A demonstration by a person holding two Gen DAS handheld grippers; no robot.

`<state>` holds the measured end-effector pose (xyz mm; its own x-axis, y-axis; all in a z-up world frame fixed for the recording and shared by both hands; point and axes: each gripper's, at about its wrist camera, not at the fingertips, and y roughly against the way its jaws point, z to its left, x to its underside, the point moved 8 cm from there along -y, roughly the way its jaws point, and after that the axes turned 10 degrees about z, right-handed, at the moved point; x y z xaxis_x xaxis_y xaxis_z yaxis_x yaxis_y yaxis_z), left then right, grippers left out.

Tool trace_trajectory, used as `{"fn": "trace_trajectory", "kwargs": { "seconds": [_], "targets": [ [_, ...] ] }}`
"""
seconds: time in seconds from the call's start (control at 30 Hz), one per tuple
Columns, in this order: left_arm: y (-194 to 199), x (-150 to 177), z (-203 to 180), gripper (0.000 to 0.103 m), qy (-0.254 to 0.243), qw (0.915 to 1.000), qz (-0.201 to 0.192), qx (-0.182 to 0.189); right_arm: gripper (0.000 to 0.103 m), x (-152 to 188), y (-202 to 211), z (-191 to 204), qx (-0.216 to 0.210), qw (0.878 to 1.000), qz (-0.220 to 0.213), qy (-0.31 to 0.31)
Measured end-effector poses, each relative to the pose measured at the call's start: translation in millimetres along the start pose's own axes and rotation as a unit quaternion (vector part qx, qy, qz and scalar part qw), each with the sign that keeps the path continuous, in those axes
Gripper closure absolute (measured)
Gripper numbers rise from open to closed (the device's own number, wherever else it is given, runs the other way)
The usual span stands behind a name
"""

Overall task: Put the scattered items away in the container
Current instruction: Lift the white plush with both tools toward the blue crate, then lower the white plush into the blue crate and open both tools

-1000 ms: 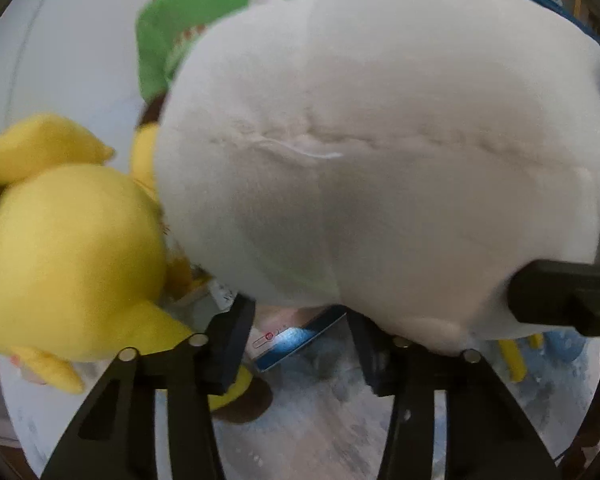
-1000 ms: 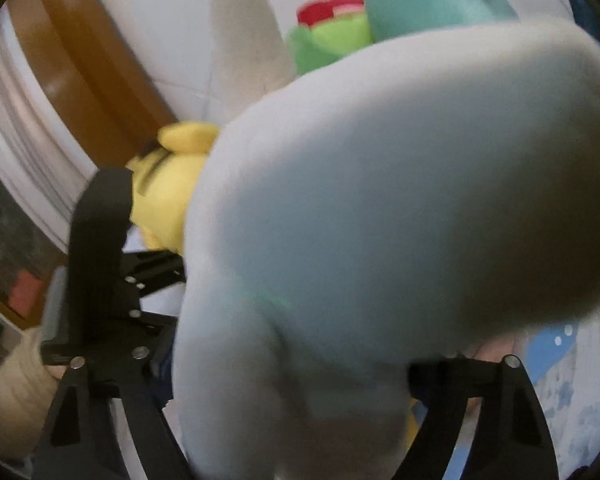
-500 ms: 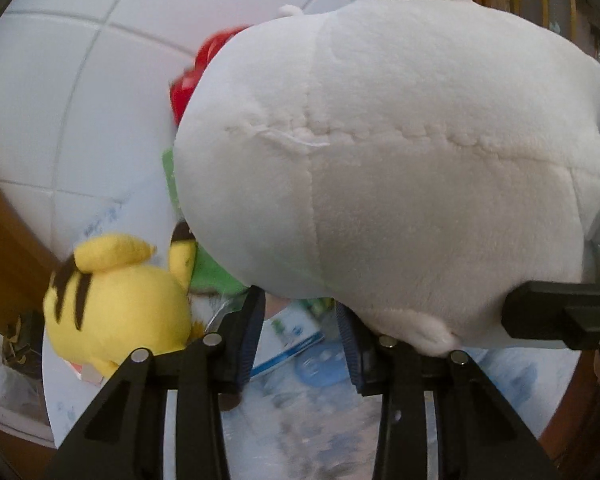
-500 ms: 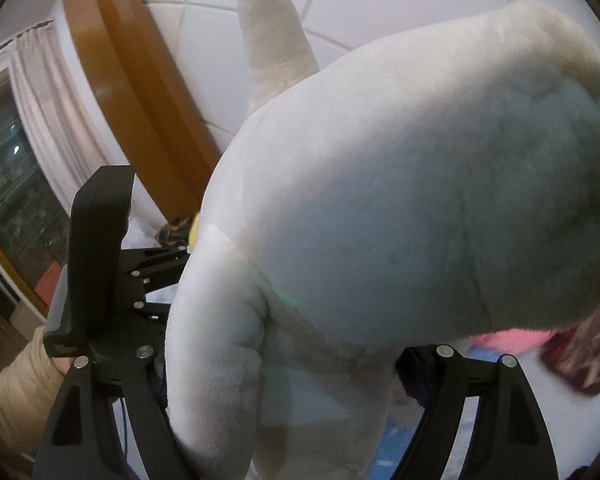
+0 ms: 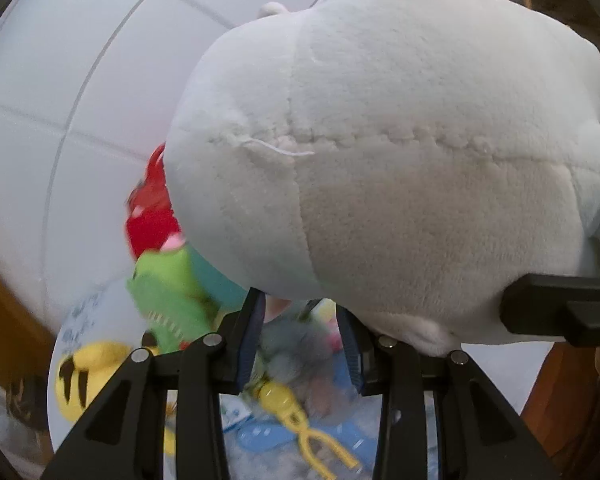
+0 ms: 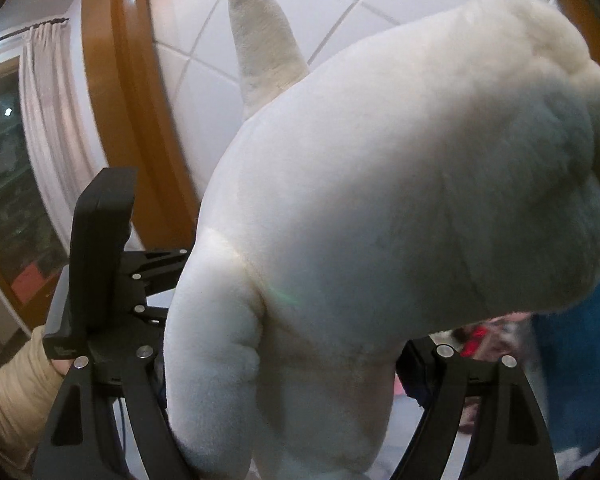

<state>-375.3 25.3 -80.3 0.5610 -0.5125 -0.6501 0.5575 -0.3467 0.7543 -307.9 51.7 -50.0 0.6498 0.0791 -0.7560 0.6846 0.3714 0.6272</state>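
- Up it goes: the white plush (image 5: 380, 160) now sits high over the floor, and the yellow plush (image 5: 88, 372) that loomed large at the left a second ago has shrunk to a small shape down at the near left.
- The left gripper (image 5: 300, 320) has just been closing its jaws to a narrow gap. Nothing is between them, only blurred floor clutter and a yellow plastic toy (image 5: 296, 412) far below.
- The white plush lies above and to the right of that gap, its underside resting over the right-hand finger, not inside the claw.
- The right gripper (image 6: 280, 360) does the carrying: its jaws stand wide and clamp the plush's lower body, which fills the whole space between them.
- From that claw the plush's long axis runs up and away, the ear (image 6: 264, 48) at the far end.
- The green plush (image 5: 168, 300) and the red plush (image 5: 152, 216) wait on the floor at the left.
- The container cannot be made out, so the way to carry the plush cannot be judged; the right hand looks set to lead.
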Motion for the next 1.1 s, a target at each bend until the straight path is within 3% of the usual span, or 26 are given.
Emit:
{"fn": "trace_trajectory", "kwargs": {
  "seconds": [0.33,0.6,0.83,1.1],
  "targets": [
    [-24.8,-92.5,-80.1,0.068,-0.025,0.9990,-0.001,0.036,0.020,-13.9,74.6,-86.6,0.041,0.998,-0.025,-0.045],
    [-77.5,-179.5,-153.8,0.068,0.012,0.9995,-0.007,0.028,0.020,-31.6,130.4,-216.8,0.029,0.998,-0.027,-0.043],
    [-124.3,-259.3,-233.3,0.068,0.034,0.9990,0.024,0.018,0.020,-55.0,173.9,-330.1,0.031,0.999,-0.005,-0.037],
    [-190.7,-308.1,-293.0,0.068,0.033,0.9969,0.072,0.000,0.020,-53.6,171.3,-431.1,0.029,0.998,0.015,-0.062]
  ]
}}
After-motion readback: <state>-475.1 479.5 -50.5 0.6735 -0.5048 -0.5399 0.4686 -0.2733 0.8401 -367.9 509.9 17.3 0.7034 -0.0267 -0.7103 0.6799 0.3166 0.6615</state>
